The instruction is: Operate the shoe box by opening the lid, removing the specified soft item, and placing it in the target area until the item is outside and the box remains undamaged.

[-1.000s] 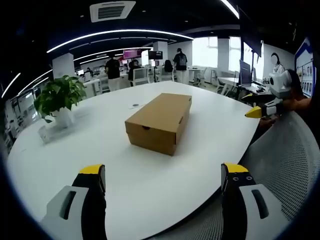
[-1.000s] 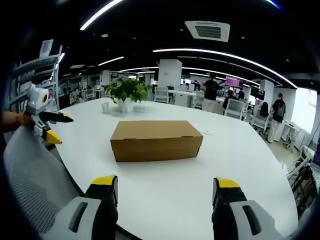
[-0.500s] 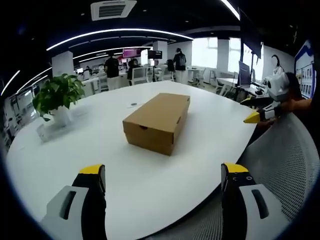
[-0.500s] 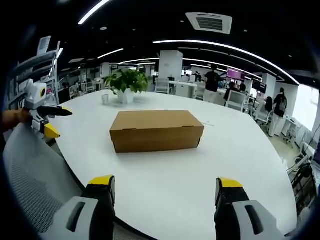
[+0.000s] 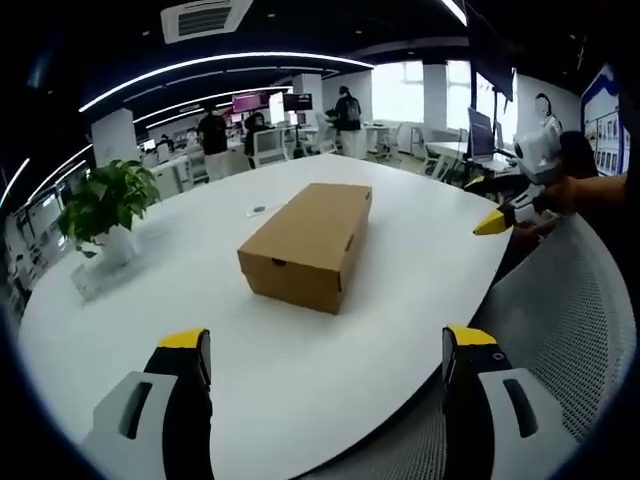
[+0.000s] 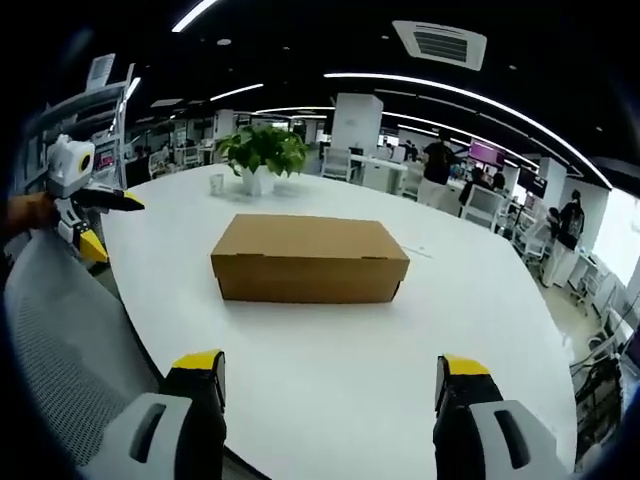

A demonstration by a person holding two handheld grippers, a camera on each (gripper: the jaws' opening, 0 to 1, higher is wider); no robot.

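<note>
A broad white oval surface (image 5: 420,260) stands in an open office; curved ceiling light strips (image 6: 470,95) glow overhead, bright windows (image 5: 405,85) beyond.

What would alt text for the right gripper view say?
A closed brown shoe box sits on a white table, beyond the right gripper, whose yellow-tipped jaws stand open. A potted plant stands behind it; the left gripper appears at the table's left edge.

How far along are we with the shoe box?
Nothing looks done yet: the box sits on the white table with its lid down. Neither gripper holds anything; the left gripper and right gripper are open and short of the box. Left to do: lift the lid, take out the soft item, which is not visible, and set it down.
</note>
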